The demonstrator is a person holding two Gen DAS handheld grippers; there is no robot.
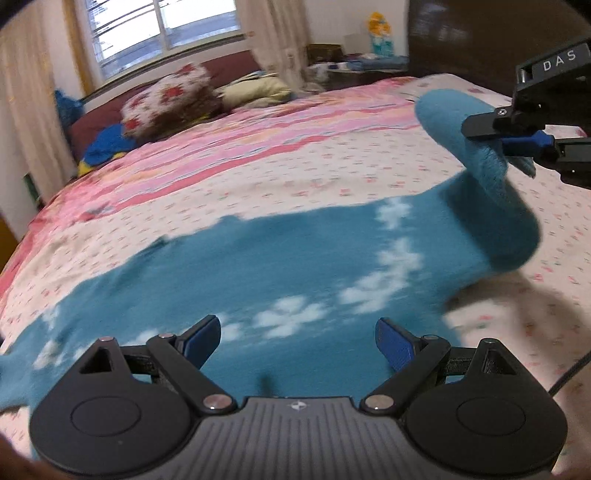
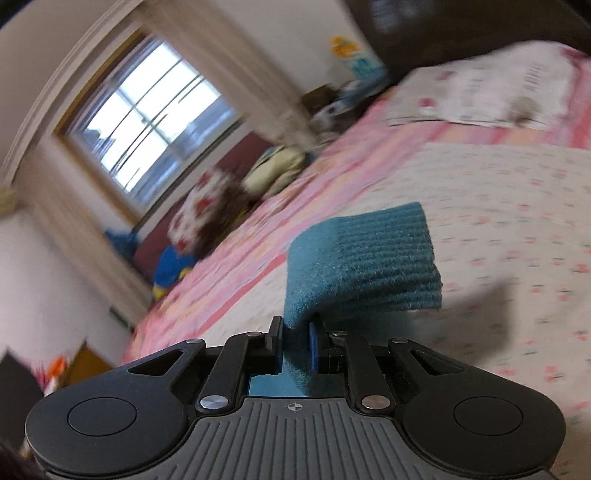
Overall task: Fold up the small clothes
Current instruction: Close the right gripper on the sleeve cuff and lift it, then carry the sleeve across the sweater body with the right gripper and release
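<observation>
A teal sweater (image 1: 266, 266) with white flower prints lies flat on the pink flowered bedspread (image 1: 258, 162). My left gripper (image 1: 297, 341) is open just above the sweater's near part, holding nothing. My right gripper (image 1: 517, 136) is shut on the sweater's sleeve (image 1: 487, 177) and holds it lifted above the bed at the right. In the right wrist view the ribbed teal sleeve cuff (image 2: 369, 258) sticks up from between the shut fingers of the right gripper (image 2: 297, 343).
Pillows (image 1: 170, 96) and a blue cloth (image 1: 103, 144) lie at the bed's far left. A window (image 1: 162, 26) with curtains is behind. A cluttered side table (image 1: 332, 62) and a dark headboard (image 1: 480, 40) stand at the far right.
</observation>
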